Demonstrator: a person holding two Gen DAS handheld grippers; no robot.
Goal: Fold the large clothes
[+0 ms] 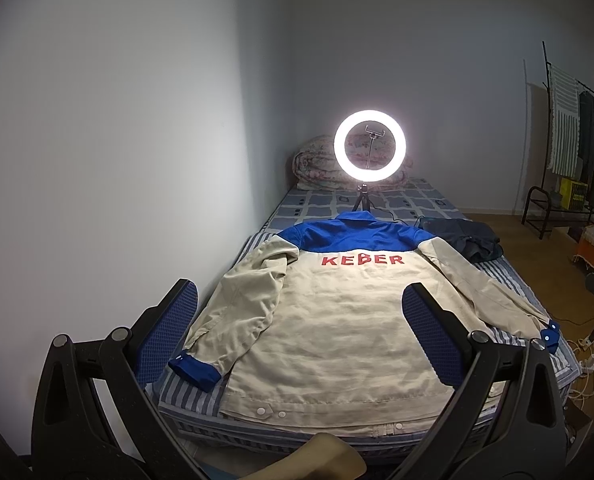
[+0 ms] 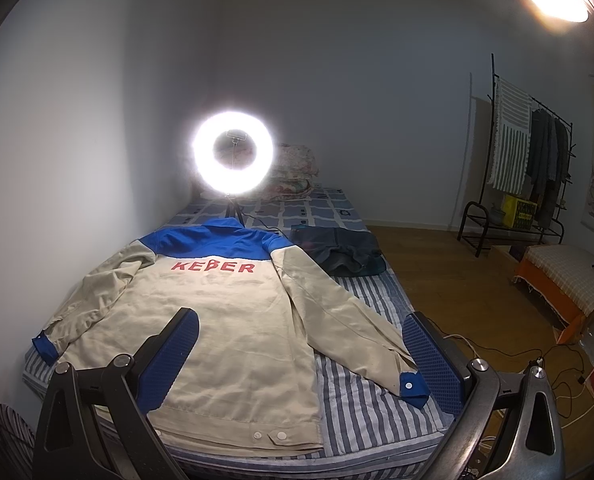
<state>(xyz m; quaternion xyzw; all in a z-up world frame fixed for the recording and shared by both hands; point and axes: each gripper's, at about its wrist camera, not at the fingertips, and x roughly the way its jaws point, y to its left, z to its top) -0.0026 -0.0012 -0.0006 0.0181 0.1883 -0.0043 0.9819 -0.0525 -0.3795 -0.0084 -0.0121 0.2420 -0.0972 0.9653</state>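
Below both gaping grippers, the jacket (image 1: 329,320) lies flat, untouched.

The left gripper (image 1: 301,332) and the right gripper (image 2: 303,350) both point forward and slightly downward, each with its two blue-padded fingers (image 1: 169,332) spread wide apart and gripping nothing, the black finger arms (image 2: 481,412) angling outward from the bottom of each view.

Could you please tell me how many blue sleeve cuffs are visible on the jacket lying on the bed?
2. The left cuff lies near the bed's left edge beside the wall; the right cuff lies on the striped sheet near the bed's right edge. Neither is hidden.
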